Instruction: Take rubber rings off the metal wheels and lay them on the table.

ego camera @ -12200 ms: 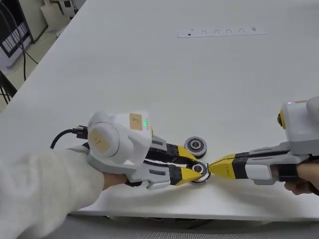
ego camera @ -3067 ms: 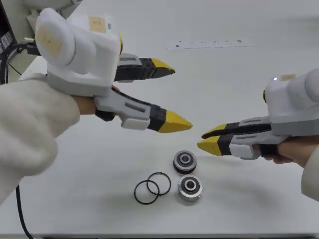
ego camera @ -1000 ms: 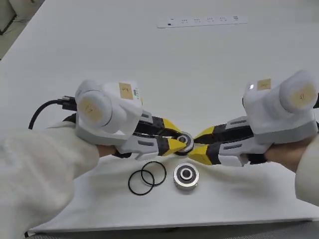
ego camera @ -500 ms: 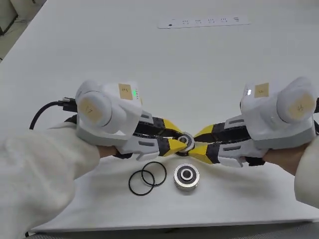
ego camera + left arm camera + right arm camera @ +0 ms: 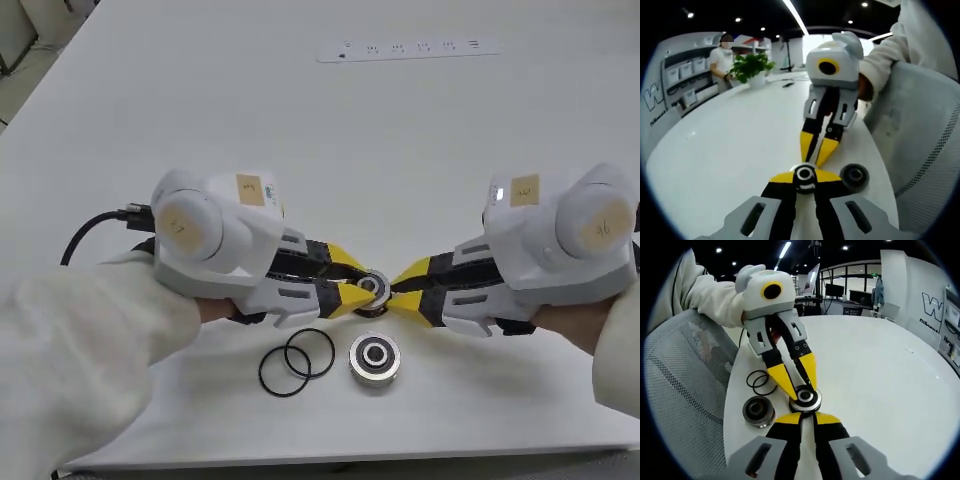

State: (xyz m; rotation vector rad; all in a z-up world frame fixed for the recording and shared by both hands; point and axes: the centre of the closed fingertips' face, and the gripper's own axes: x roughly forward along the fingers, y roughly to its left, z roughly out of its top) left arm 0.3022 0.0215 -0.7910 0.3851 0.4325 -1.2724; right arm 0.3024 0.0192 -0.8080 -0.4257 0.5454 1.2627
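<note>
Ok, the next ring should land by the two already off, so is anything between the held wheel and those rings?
Nothing visible does. Bare white table separates the round metal wheel clamped in the left hand-held gripper from the two black rubber rings; the second metal wheel lies beside them, off that path.

Left gripper and right gripper meet tip to tip, held level, both seemingly clamped, forearms spread outward.
</note>
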